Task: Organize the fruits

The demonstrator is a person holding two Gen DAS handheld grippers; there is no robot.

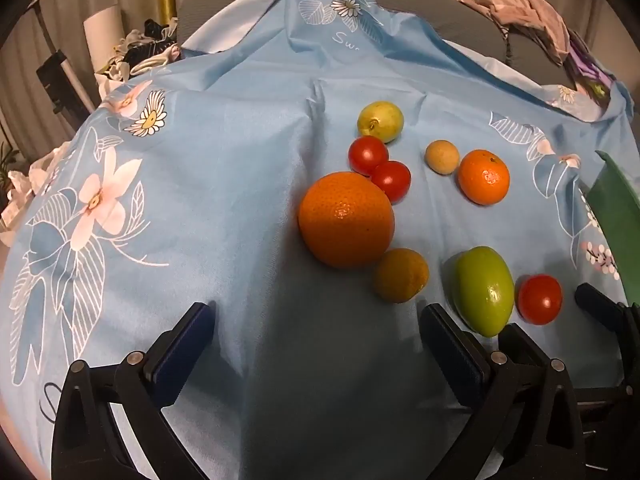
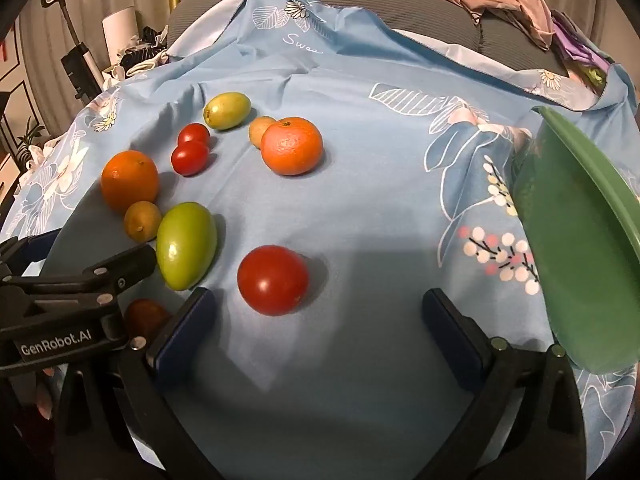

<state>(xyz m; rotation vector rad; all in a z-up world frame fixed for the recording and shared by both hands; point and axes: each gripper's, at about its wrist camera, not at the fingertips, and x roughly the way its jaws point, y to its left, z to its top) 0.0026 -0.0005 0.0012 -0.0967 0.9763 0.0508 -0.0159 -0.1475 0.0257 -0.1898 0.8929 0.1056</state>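
Fruits are lying loose on a blue floral cloth [image 1: 224, 184]: 2 oranges, the large orange [image 1: 346, 219] and the smaller orange [image 1: 484, 176]; 3 red tomatoes, with 2 touching [image 1: 379, 167] and 1 alone [image 2: 273, 280]; 2 green fruits [image 2: 186, 245]; 2 small yellowish ones [image 1: 401, 275]. A green bowl [image 2: 580, 248] is sitting at the cloth's right edge. The left gripper [image 1: 316, 344] and right gripper [image 2: 318, 326] are both hovering with jaws spread, holding nothing.
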